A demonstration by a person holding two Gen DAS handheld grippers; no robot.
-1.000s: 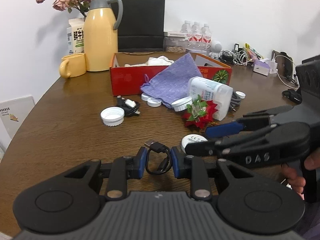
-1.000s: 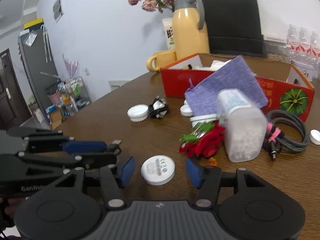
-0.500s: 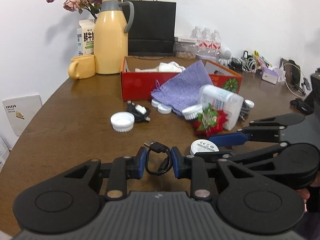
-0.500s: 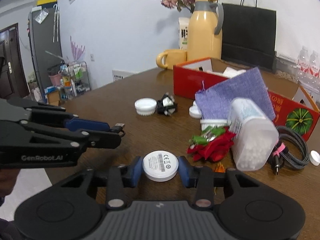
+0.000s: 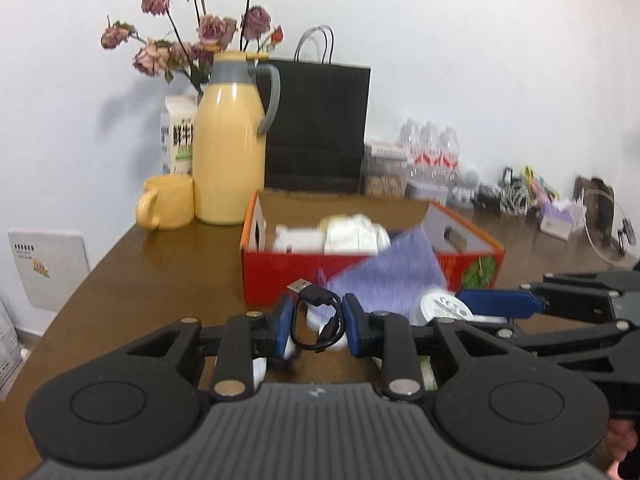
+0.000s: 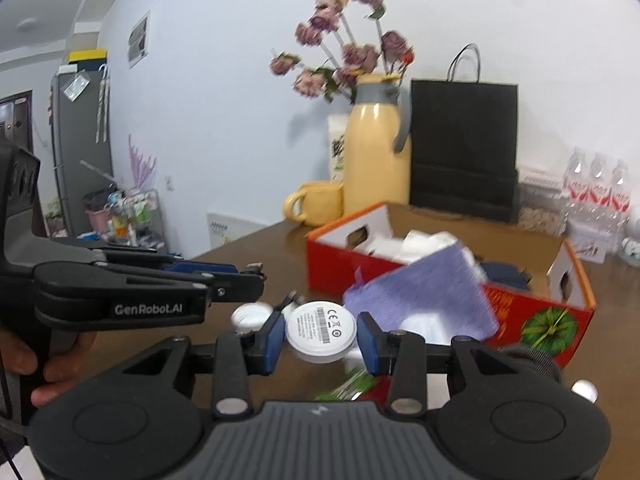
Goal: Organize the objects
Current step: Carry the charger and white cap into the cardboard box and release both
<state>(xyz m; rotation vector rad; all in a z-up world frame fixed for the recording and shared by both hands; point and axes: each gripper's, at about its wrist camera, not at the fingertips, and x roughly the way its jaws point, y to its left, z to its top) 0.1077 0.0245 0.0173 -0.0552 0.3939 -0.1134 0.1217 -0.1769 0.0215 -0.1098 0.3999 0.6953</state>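
While the left gripper (image 5: 315,326) pinches one coiled black cable (image 5: 316,320) above the table (image 5: 168,264), the right gripper (image 6: 320,338) clamps one white puck (image 6: 321,336). Beyond them sits one red box (image 5: 280,276) with one purple cloth (image 5: 392,276) draped over its front wall. One jug (image 5: 230,152), one mug (image 5: 168,200), one black bag (image 5: 316,128), three bottles (image 5: 430,152).

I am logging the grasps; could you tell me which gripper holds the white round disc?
The right gripper clamps the white labelled disc; the left gripper holds a coiled black USB cable.

"GenRobot.AI" on the left gripper (image 6: 256,276); "CE" on the white disc (image 6: 321,330).
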